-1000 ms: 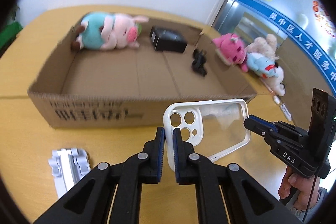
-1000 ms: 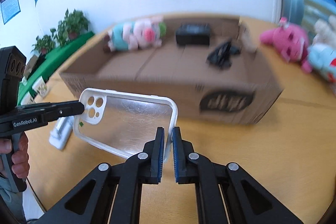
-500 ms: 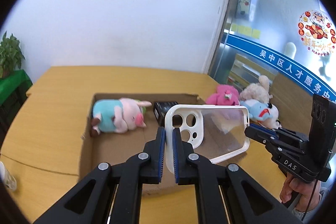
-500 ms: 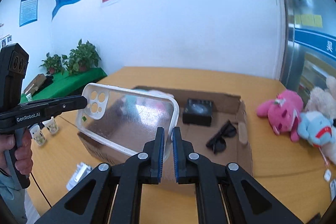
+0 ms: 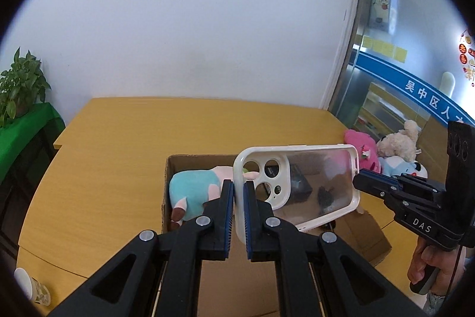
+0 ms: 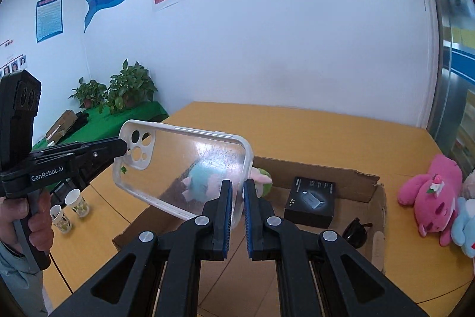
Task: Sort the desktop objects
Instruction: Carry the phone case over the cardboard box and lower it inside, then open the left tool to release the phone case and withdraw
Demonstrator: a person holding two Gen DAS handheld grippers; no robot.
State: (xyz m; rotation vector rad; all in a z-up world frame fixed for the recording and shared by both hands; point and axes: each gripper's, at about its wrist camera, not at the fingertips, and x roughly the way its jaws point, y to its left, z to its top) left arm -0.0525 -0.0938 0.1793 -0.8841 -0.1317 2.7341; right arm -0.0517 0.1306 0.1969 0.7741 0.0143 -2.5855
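Note:
A clear phone case (image 5: 314, 183) with a white rim hangs in the air above the cardboard box (image 5: 368, 239). My left gripper (image 5: 239, 189) is shut on its camera-hole end. My right gripper (image 6: 237, 189) is shut on the opposite short edge of the phone case (image 6: 190, 165). Each view shows the other gripper: the right gripper (image 5: 357, 178) comes in from the right, the left gripper (image 6: 123, 147) from the left. Inside the cardboard box (image 6: 326, 168) lie a teal and pink plush (image 5: 193, 189), a black charger box (image 6: 311, 201) and dark sunglasses (image 6: 356, 230).
A pink plush (image 6: 427, 198), a beige plush (image 5: 397, 143) and a blue one lie on the yellow table (image 5: 118, 156) right of the box. Paper cups (image 6: 74, 201) stand at the left. Potted plants (image 6: 127, 88) sit on a green-covered stand beyond the table.
Both grippers have lifted the phone case from low in front of the box to well above it. The box and table now sit lower in both views.

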